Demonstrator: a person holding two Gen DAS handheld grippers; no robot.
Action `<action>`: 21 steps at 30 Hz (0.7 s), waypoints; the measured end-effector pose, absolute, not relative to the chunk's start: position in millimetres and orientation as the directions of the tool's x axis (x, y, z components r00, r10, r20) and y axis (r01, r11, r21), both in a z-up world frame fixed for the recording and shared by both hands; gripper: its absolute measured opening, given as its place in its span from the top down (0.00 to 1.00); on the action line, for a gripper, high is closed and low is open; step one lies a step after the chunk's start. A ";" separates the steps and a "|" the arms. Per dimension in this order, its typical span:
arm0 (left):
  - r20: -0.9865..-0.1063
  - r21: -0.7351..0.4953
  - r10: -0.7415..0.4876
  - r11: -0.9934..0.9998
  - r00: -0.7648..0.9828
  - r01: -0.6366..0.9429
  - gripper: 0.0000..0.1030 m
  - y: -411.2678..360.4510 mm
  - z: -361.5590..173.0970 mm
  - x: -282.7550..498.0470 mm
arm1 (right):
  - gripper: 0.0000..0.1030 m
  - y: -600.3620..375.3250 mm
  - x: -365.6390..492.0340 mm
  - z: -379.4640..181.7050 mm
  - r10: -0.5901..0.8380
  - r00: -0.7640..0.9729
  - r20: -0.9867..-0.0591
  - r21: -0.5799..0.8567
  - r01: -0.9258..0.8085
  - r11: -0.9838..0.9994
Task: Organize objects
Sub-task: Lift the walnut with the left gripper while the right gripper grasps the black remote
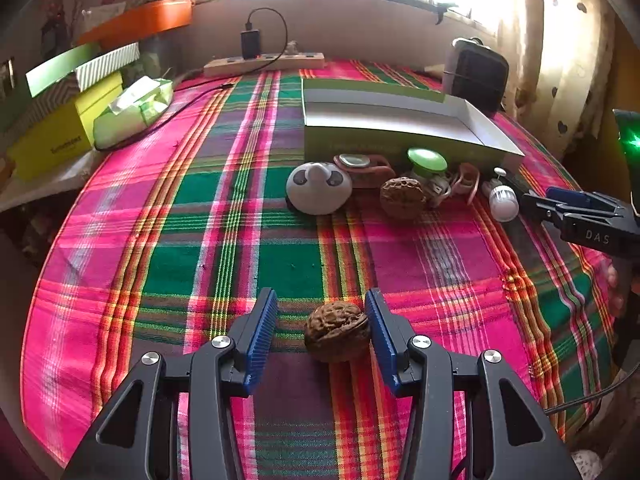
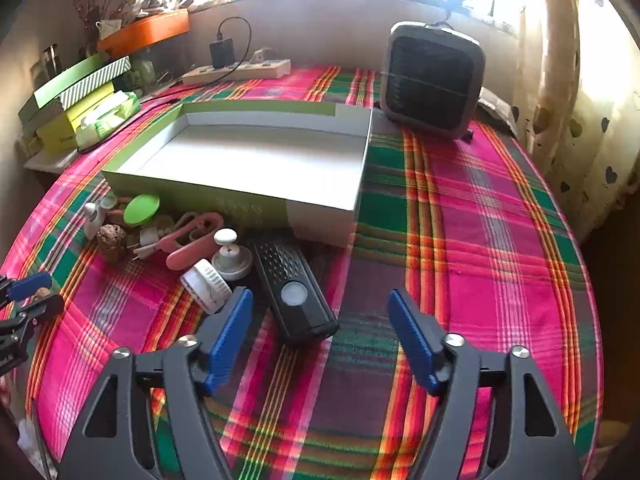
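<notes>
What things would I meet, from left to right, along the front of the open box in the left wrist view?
White round gadget → pink case → far walnut → green-capped item → small white bulb-like item → right gripper, coming in from the right edge.

A home: plaid tablecloth [image 1: 240, 240], heart-print curtain [image 2: 580, 140], power strip [image 1: 264, 63] below a window.
</notes>
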State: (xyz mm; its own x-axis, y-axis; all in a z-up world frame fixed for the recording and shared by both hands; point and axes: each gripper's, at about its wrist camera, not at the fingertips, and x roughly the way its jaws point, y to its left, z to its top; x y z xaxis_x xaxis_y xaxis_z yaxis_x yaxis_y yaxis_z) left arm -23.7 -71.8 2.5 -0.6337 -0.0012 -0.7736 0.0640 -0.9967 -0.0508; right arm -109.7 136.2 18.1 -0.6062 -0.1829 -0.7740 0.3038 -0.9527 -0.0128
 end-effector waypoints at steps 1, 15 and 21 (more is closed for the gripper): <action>-0.774 -0.051 -0.001 -0.997 -0.633 0.065 0.58 -71.8 2.5 -24.0 | 0.39 135.6 -110.9 17.2 -0.188 -0.602 -0.776 -0.011 0.310 -0.951; -0.781 -0.057 -0.001 -0.996 -0.624 0.073 0.72 -76.9 3.2 -26.3 | 0.72 129.3 -110.6 16.1 -0.219 -0.584 -0.781 0.008 0.342 -0.940; -0.779 -0.053 -0.005 -0.996 -0.627 0.073 0.72 -78.6 4.9 -26.6 | 0.72 130.2 -111.2 16.6 -0.219 -0.583 -0.782 0.011 0.339 -0.941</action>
State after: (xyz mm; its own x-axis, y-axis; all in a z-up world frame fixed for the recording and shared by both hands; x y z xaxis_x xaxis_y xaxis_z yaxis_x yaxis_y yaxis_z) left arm -26.6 -78.6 4.9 -0.6269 -0.0045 -0.7791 0.0733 -0.9959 -0.0532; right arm -111.2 130.2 16.6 -0.5831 -0.2189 -0.7824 0.3390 -0.9407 0.0105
